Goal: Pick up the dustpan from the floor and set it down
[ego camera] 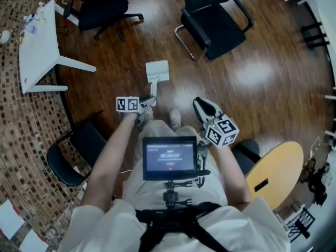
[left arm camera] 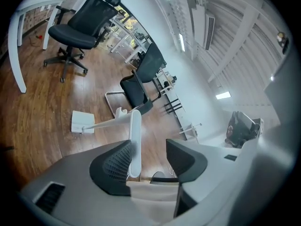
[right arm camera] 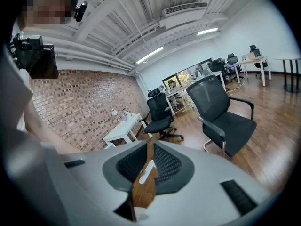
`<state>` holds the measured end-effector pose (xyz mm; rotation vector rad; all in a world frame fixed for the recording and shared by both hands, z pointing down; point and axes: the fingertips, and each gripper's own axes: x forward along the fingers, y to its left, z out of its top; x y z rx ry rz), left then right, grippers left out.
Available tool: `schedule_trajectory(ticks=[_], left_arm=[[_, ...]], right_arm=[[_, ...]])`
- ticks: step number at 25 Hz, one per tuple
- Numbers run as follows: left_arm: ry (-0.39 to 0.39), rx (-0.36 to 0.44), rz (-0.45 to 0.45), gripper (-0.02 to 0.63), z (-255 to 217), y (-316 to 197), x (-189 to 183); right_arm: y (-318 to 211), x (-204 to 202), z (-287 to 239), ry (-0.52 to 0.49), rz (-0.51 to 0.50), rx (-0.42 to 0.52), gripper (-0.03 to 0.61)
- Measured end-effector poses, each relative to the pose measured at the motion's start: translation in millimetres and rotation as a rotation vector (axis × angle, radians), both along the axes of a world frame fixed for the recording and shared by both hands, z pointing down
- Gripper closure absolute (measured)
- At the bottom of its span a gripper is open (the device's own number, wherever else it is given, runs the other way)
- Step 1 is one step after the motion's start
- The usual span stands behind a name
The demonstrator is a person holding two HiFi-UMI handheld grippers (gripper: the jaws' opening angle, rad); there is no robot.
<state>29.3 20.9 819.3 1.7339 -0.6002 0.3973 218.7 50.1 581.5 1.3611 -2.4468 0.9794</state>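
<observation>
Head view: left gripper [ego camera: 146, 105] low, seemingly at dustpan [ego camera: 157, 70]

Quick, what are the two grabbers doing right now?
Left gripper: open, with the dustpan handle between its jaws, not clamped.
Right gripper: shut, holding nothing.

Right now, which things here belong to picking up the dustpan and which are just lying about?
Job: white long-handled dustpan; open left gripper, jaws around its handle.
Lying about: black sled-base chair; black swivel chair; white table; round wooden table.
</observation>
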Motion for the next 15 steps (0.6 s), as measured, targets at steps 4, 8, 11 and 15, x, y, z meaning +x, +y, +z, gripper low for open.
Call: schedule_trajectory(ticks=[4,8,11,15], left_arm=[[-0.018,-0.027,0.002,0.383,12.3,1.2,2.9],[-0.014,-0.048,0.012,0.383,22.3,4.2,8.3],[-0.02,-0.055,0.009,0.383,28.4,4.4,8.7],[-0.012,-0.072,0.011,0.383,36.9,0.7,7.0]], right_arm=[[1.0,-0.1,2.5,0.003,-0.001,-0.008,0.523],[3.8,-2.1,2.5,0.01,-0.004,-0.016,0.523],[5.9,-2.8,6.4,0.013,0.001,-0.022,0.523],[4.1,-6.3,16.2,0.019,0.012,-0.039,0.523]])
